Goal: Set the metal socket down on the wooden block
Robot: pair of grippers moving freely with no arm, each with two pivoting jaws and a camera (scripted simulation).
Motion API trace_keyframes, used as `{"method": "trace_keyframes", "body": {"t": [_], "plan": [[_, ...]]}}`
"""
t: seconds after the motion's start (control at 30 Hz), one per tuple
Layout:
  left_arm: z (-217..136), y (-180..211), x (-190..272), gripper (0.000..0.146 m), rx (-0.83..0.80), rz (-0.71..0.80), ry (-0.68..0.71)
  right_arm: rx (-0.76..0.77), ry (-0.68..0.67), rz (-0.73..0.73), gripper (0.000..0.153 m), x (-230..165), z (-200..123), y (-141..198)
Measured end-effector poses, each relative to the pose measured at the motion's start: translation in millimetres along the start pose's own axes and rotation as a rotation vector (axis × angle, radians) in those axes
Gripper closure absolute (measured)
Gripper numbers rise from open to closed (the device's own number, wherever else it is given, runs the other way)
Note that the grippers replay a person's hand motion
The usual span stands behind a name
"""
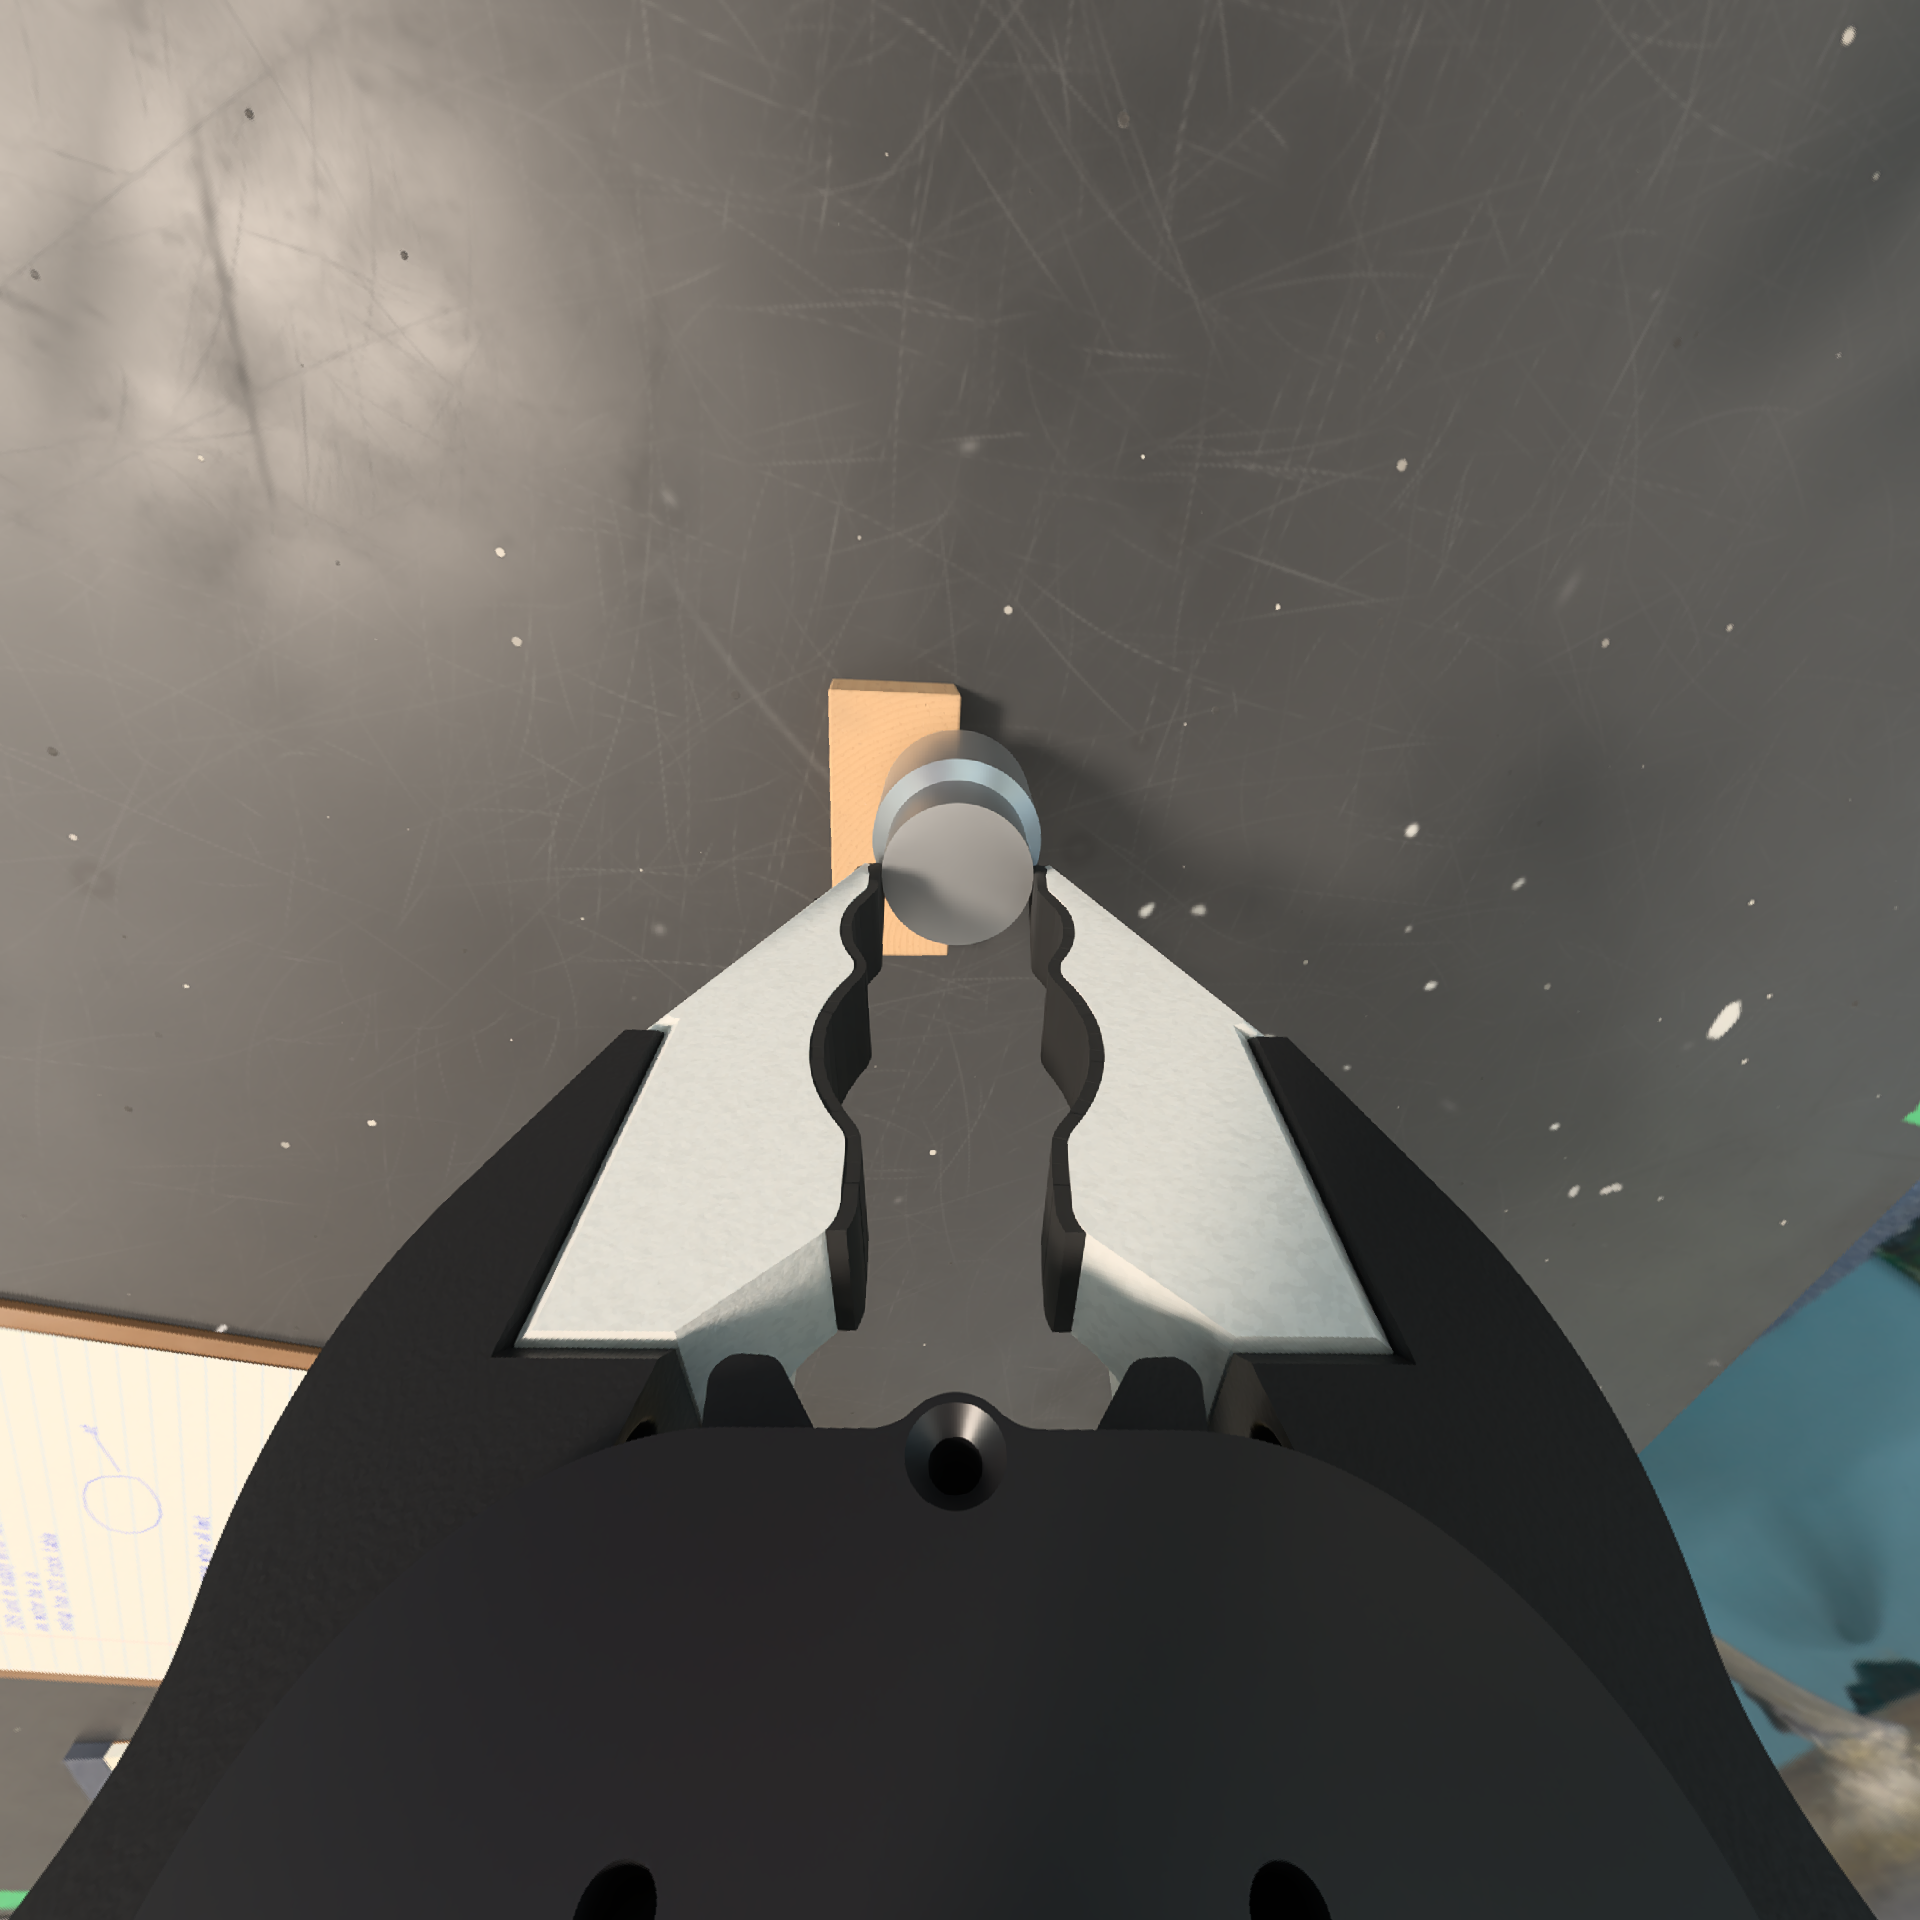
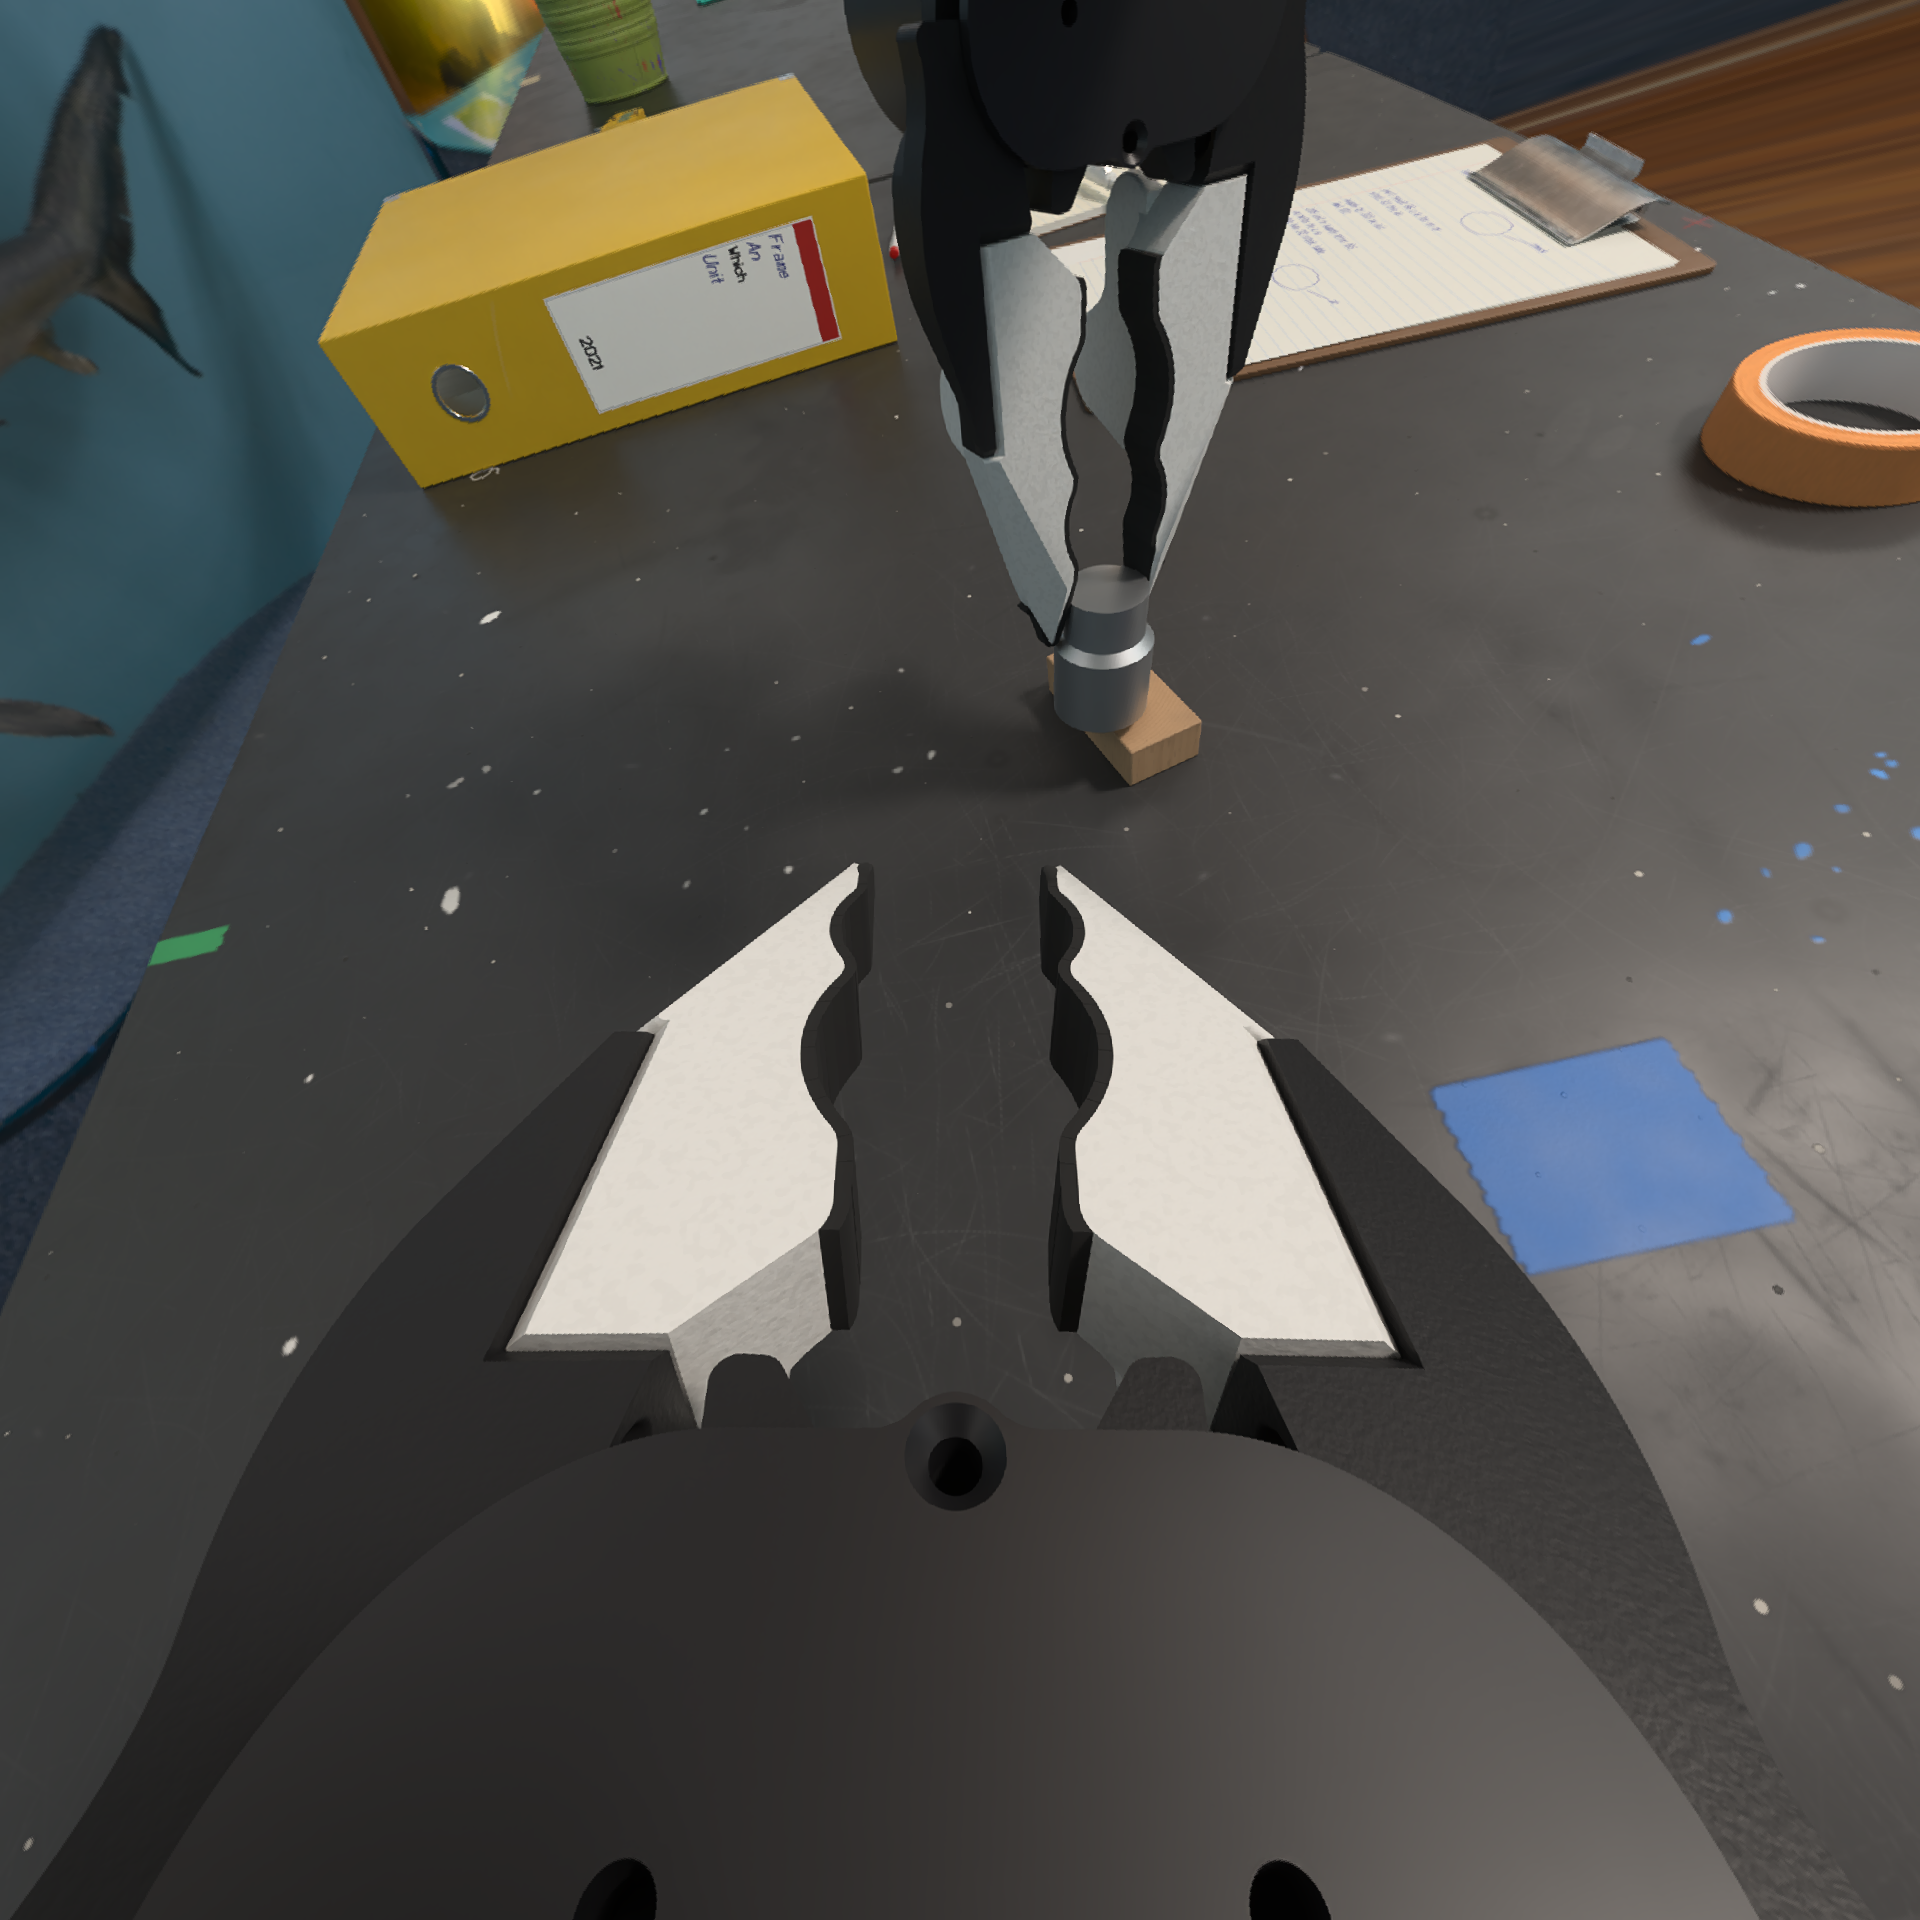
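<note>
Above the wooden block [image 2: 1153, 740], the metal socket [image 2: 1103, 657] is held upright by the left tool [image 2: 1103, 592], clamped at its narrow top for level placing; the right tool [image 2: 956, 883] is kept open and empty.

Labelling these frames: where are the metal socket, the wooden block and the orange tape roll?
metal socket [image 2: 1103, 681]: right wrist view, wide lower barrel.
wooden block [image 1: 883, 743]: left wrist view, bare top face.
orange tape roll [image 2: 1766, 452]: right wrist view, outer wall.

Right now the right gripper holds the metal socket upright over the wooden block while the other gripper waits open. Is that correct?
Wrong gripper: the right wrist view shows the left gripper holding the metal socket upright over the wooden block, while the right gripper waits open.
</note>
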State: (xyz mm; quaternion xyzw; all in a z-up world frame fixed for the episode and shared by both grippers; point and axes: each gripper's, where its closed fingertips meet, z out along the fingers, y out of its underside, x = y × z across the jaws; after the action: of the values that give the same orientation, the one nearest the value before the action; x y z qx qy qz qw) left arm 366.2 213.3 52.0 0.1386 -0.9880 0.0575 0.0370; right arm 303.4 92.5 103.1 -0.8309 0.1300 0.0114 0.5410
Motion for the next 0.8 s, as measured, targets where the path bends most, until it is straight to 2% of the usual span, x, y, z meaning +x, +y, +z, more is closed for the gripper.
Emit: {"method": "trace_keyframes", "body": {"t": [0.33, 0.53, 0.57, 0.6, 0.8], "plan": [[6, 0, -5, 0.118, -0.02, 0.114, -0.073, 0.006, -0.025, -0.034, 0.119, 1, 2, -1], [3, 11, -13, 0.118, -0.03, 0.036, -0.064, 0.0, -0.025, -0.056, 0.119, 1, 2, 0], [2, 14, -16, 0.108, -0.03, 0.025, -0.074, -0.001, -0.023, -0.063, 0.119, 1, 2, 0], [0, 18, -20, 0.105, -0.028, 0.012, -0.093, -0.002, -0.022, -0.065, 0.119, 0, 3, 0], [-10, 47, -37, 0.108, -0.074, -0.117, -0.155, -0.003, -0.019, -0.058, 0.119, 0, 3, 2]]}}
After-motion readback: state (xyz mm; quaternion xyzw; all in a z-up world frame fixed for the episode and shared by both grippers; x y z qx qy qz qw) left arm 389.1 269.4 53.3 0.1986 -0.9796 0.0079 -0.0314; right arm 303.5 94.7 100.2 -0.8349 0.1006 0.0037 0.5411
